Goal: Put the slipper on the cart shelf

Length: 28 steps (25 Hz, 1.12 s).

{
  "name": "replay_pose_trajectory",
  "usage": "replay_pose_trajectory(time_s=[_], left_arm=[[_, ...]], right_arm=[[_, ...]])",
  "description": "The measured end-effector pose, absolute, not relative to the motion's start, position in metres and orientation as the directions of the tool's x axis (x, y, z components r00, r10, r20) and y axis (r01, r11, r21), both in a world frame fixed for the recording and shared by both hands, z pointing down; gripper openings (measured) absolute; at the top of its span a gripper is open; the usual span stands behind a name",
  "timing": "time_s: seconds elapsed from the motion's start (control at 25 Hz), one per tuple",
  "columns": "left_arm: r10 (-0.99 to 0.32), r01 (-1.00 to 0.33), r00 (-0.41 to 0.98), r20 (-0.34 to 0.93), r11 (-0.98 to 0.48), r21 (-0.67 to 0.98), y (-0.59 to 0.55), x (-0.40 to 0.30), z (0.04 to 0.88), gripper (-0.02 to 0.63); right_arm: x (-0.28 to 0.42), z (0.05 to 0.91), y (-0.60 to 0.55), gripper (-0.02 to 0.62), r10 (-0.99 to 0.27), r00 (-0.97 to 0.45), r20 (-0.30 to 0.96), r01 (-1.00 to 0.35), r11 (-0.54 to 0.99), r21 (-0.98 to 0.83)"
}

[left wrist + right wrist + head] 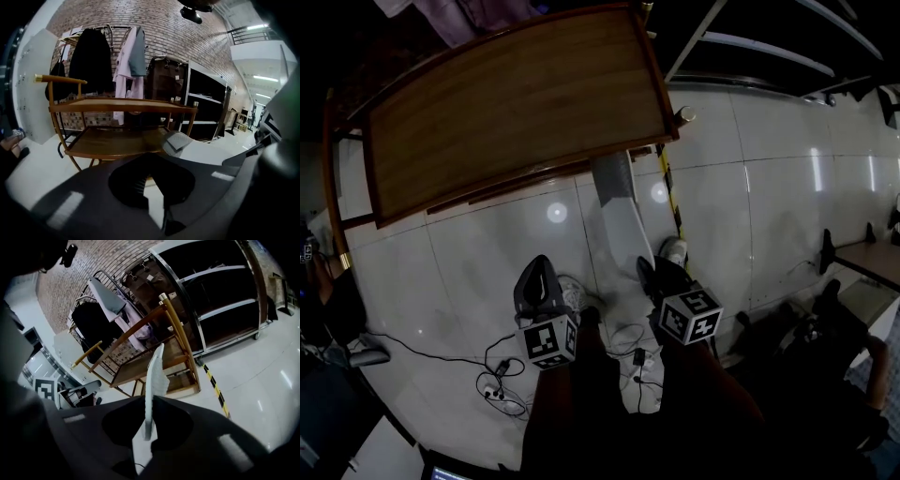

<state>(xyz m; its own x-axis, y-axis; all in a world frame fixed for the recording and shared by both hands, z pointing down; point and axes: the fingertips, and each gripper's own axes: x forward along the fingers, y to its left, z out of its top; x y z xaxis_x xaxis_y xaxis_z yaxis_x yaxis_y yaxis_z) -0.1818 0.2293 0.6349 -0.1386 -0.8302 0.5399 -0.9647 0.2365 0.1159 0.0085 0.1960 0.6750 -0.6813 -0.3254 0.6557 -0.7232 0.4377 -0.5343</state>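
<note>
A white-grey slipper (628,211) hangs over the floor in front of the wooden cart (516,103), with my right gripper (661,272) shut on its near end. In the right gripper view the slipper (153,380) stands edge-on between the jaws of the right gripper (150,427), toe towards the cart (136,369). My left gripper (542,272) is beside it on the left, holding nothing. In the left gripper view the left gripper (152,187) has only a thin slit between its jaws. Beyond it are the cart's bare lower shelf (117,143) and the slipper's toe (180,140).
Cables and a power strip (502,389) lie on the tiled floor near my feet. Yellow-black tape (672,202) runs along the floor by the cart's right end. A clothes rack (93,56) and black metal shelving (225,301) stand behind the cart against a brick wall.
</note>
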Motion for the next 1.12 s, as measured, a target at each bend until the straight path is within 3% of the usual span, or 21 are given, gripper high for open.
replay_pose_trajectory(time_s=[0.4,0.64,0.84,1.12], left_arm=[[-0.834,-0.979,-0.058,0.549,0.155,0.132,0.221,-0.155,0.632,0.015],[-0.849,-0.988,0.023,0.527,0.062,0.143,0.200,-0.122,0.616,0.015],[-0.880,-0.980,0.054,0.471,0.044,0.193,0.179,-0.100,0.580,0.015],[-0.912,-0.963,-0.015,0.410,0.124,0.240,0.155,-0.113,0.523,0.015]], right_arm=[[0.078,0.667,0.244,0.034,-0.362,-0.572,0.736,-0.815,0.348,-0.463],[0.145,0.654,0.223,0.032,-0.521,-0.372,0.768,-0.928,0.201,-0.314],[0.151,0.602,0.174,0.032,-0.679,-0.317,0.662,-0.947,0.267,-0.179],[0.105,0.501,0.126,0.032,-0.798,-0.439,0.413,-0.891,0.447,-0.084]])
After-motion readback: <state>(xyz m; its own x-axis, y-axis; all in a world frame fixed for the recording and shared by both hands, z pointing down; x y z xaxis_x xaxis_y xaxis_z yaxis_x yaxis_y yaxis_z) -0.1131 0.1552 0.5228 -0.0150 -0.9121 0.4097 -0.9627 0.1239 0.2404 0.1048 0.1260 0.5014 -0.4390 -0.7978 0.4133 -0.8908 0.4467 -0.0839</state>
